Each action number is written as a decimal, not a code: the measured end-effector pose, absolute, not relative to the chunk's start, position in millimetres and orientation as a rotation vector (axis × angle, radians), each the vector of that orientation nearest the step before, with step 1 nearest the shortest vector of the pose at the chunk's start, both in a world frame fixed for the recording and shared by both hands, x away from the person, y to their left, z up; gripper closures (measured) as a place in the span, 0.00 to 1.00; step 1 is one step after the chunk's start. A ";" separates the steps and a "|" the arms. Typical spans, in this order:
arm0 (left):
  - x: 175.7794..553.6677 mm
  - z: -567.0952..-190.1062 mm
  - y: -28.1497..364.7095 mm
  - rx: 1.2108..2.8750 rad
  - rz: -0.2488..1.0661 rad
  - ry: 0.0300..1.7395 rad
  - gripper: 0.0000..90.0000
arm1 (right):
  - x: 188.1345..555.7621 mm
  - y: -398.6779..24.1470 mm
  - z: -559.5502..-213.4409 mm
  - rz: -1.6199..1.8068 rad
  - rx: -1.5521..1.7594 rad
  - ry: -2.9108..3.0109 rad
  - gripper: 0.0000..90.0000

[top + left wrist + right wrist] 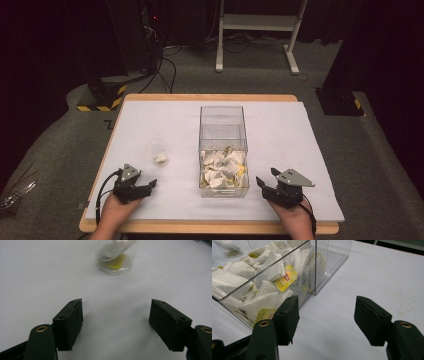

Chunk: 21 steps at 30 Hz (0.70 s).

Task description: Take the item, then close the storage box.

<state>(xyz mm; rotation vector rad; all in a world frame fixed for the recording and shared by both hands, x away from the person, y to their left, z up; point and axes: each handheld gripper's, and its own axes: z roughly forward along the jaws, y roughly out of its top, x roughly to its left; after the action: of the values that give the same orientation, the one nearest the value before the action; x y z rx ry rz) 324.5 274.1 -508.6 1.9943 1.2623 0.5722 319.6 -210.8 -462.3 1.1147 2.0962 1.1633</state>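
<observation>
Resting both hands at the near edge of the white table [280, 125], I'm holding my two grippers low and level, one on each side of the work. My left gripper [150, 184] is pointing toward the small clear cup [156, 151], and in the left gripper view I'm seeing its jaws standing wide apart with nothing but bare table between them. That cup [115, 258] is sitting upright a little way ahead of me, well apart from the pads, with one tea bag [117, 247] and its yellow tag already lying inside.

My right gripper [262, 183] is sitting just beside the near right corner of the clear box [222, 150], jaws parted and gripping nothing. In the right gripper view I'm looking along them at the box wall [322, 267], with my left-hand pad close to the plastic, though I can't tell whether it's touching. Behind that wall the tea bags [262, 280] are piled at the near end, strings and yellow tags tangled among them, while the far end of the box is standing empty.

I'm reading this as moving bags from box to cup, one delivered so far. The pile is lying nearest my right hand, so I'm judging that hand is the one to go over the rim next, while the left is waiting clear of the cup so nothing gets knocked.
</observation>
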 end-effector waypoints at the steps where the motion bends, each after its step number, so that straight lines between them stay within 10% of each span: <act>1: 324.4 -508.6 274.0 1.994 0.575 1.263 0.30 | 319.1 -210.4 -461.4 1.167 1.113 2.096 0.41; 21: 324.8 -508.6 274.0 1.997 0.572 1.263 0.30 | 305.6 -200.4 -437.2 1.267 1.035 2.072 0.40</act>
<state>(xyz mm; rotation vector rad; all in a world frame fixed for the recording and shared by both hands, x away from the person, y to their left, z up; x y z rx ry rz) 324.8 274.0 -508.6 1.9966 1.2633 0.5724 305.6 -200.4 -437.2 1.0354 2.0720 1.2674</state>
